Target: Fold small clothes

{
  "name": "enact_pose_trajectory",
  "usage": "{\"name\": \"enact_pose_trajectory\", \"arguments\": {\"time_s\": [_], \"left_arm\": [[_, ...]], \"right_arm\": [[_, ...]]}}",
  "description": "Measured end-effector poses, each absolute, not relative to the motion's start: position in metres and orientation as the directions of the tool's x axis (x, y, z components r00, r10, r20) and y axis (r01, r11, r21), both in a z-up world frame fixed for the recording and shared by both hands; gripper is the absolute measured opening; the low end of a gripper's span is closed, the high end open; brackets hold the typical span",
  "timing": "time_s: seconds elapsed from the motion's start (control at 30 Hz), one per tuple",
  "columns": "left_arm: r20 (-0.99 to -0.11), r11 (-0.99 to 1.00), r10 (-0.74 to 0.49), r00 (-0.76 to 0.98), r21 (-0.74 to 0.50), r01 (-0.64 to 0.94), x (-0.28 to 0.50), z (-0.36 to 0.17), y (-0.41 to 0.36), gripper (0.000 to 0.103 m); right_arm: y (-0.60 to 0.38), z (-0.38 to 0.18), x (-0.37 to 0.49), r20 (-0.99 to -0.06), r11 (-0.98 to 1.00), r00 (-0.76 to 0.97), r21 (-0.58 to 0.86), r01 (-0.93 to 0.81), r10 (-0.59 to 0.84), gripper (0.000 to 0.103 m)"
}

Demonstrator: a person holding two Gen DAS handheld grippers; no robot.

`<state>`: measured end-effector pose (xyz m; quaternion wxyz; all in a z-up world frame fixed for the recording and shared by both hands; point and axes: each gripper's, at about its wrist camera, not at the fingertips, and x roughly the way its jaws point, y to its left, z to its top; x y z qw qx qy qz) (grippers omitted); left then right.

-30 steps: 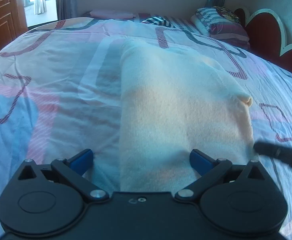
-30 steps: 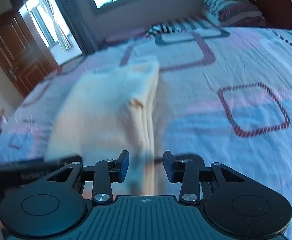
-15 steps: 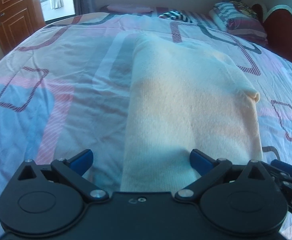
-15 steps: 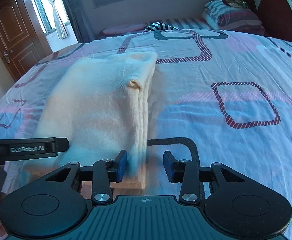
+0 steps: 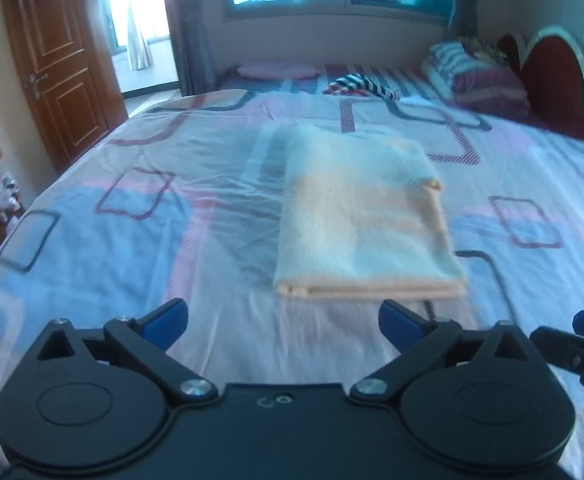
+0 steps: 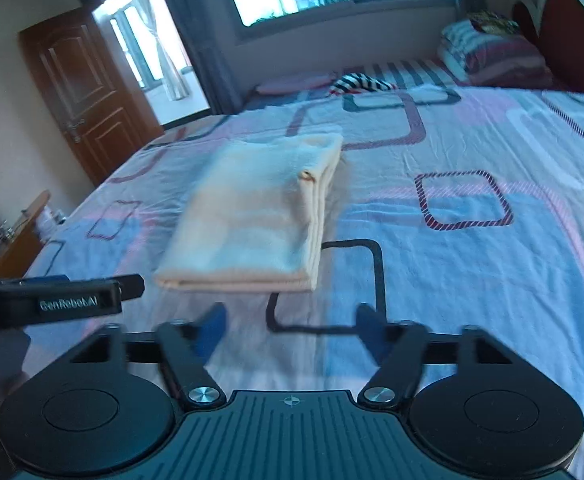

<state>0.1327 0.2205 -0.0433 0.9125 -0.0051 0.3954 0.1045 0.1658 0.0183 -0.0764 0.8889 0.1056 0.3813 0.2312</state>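
Note:
A cream folded garment (image 5: 362,216) lies flat on the bed as a neat rectangle, its folded edge nearest me. It also shows in the right wrist view (image 6: 260,216). My left gripper (image 5: 284,318) is open and empty, a short way in front of the garment's near edge. My right gripper (image 6: 290,330) is open and empty, just right of the garment's near corner. The left gripper's finger (image 6: 64,300) shows at the left of the right wrist view.
The bed sheet (image 5: 112,248) has blue, pink and white squares. Striped pillows (image 5: 480,72) and a red headboard (image 5: 548,64) are at the far right. A striped cloth (image 5: 360,86) lies at the far end. A wooden door (image 5: 56,64) stands left.
Both grippers have pulled back from the garment and risen. The right gripper's jaws have opened wider. The garment now lies free in front of both.

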Motion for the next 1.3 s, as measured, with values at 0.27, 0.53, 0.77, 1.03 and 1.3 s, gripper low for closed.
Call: {"name": "enact_pose_trajectory", "arguments": {"time_s": [0.27,0.53,0.77,1.03,1.3], "left_arm": [[-0.673,0.97,0.221,0.706,0.078,-0.23,0.027,0.012,0.202,0.102],[-0.632,0.972,0.217,0.744,0.067,-0.226,-0.045,0.051,0.182,0.102],[-0.608,0.974,0.202,0.768,0.045,-0.221,-0.073,0.066,0.166,0.102],[-0.588,0.971,0.219,0.778,0.052,-0.234,-0.087,0.072,0.161,0.102],[-0.582,0.968,0.229,0.781,0.055,-0.243,-0.089,0.076,0.162,0.102]], "right_arm": [[-0.028,-0.022,0.051,-0.536,0.867,0.686,0.363,-0.34,0.493,0.084],[-0.051,0.035,-0.031,-0.425,0.875,0.769,0.313,-0.37,0.478,0.095],[-0.051,0.06,-0.071,-0.351,0.904,0.835,0.217,-0.368,0.424,0.101],[-0.058,0.054,-0.073,-0.373,0.928,0.853,0.223,-0.299,0.365,0.102],[-0.063,0.055,-0.072,-0.361,0.927,0.859,0.233,-0.294,0.363,0.103]]}}
